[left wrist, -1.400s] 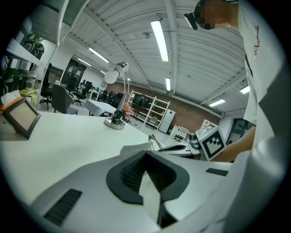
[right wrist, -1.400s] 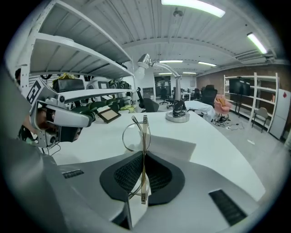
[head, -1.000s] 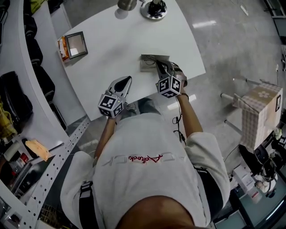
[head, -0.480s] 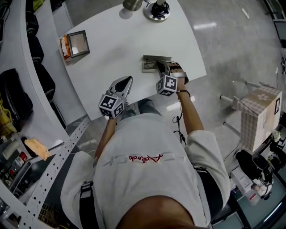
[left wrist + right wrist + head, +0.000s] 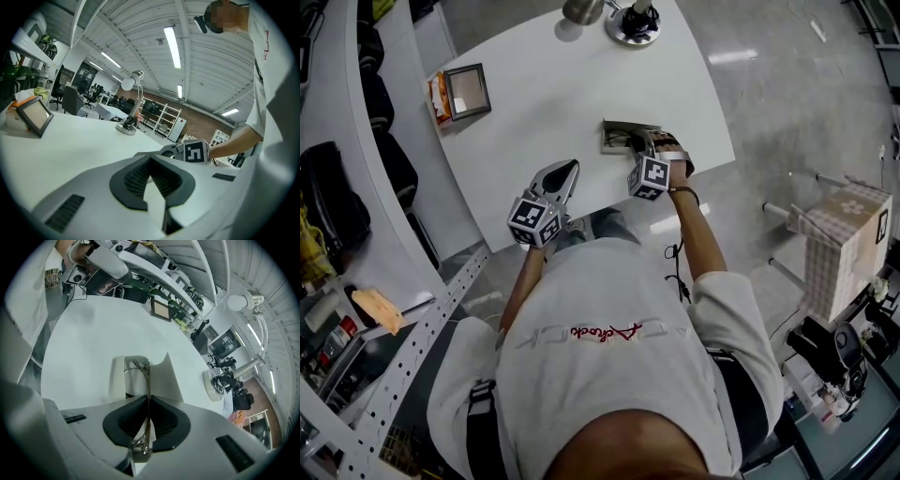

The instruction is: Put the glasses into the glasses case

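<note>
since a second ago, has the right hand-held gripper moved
Yes. The right hand-held gripper, shut on the thin metal-framed glasses, has edged forward, closer to the open grey glasses case.

The rounded table (image 5: 544, 103) is plain white. The open rectangular glasses case (image 5: 118, 376) is pale grey, and the thin wire-framed glasses (image 5: 148, 385) are dark metallic. The left tool (image 5: 150, 160) and right tool (image 5: 148, 400) are white, with black ribbed pads (image 5: 135, 179) and black-and-white square markers.
</note>
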`<state>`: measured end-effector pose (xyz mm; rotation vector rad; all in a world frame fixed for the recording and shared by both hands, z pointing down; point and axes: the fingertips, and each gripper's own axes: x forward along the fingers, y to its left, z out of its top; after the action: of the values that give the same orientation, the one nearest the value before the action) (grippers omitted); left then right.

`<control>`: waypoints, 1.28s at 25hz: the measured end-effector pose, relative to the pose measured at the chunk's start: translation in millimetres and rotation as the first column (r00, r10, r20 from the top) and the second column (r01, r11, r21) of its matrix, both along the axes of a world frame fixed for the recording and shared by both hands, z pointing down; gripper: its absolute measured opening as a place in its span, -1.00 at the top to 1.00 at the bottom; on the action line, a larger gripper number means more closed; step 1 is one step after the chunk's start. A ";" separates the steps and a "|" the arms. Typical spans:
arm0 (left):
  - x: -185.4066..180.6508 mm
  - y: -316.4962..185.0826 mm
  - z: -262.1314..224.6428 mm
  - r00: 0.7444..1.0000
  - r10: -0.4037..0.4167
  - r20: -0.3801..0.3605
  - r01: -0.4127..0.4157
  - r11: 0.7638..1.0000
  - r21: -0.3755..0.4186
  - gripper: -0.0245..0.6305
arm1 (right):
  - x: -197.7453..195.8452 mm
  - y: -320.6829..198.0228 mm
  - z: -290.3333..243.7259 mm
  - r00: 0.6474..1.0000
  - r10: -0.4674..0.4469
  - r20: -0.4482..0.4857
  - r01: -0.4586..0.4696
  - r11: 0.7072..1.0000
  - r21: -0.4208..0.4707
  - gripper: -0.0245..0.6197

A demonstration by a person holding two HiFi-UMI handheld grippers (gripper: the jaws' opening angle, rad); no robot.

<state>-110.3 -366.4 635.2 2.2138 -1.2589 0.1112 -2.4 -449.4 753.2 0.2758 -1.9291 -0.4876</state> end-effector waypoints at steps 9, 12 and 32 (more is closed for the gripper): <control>-1.5 0.4 -5.7 1.000 -0.001 0.006 0.001 1.000 0.017 0.90 | -4.3 0.6 -10.9 0.998 0.017 0.067 -0.014 0.999 -0.051 0.62; -0.2 1.2 -9.8 1.000 0.003 0.006 -0.004 1.000 0.028 0.90 | -3.5 1.8 -16.3 0.998 0.015 0.067 -0.013 0.999 -0.039 0.58; 16.9 42.5 -53.5 0.993 0.114 0.019 -0.116 0.981 0.155 0.90 | -1.4 66.7 -96.5 0.967 0.124 0.224 -0.159 0.977 0.144 0.85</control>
<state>-93.3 -323.9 581.7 2.4232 -1.1803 0.0712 -3.8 -382.7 656.8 0.5884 -2.0633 -0.5363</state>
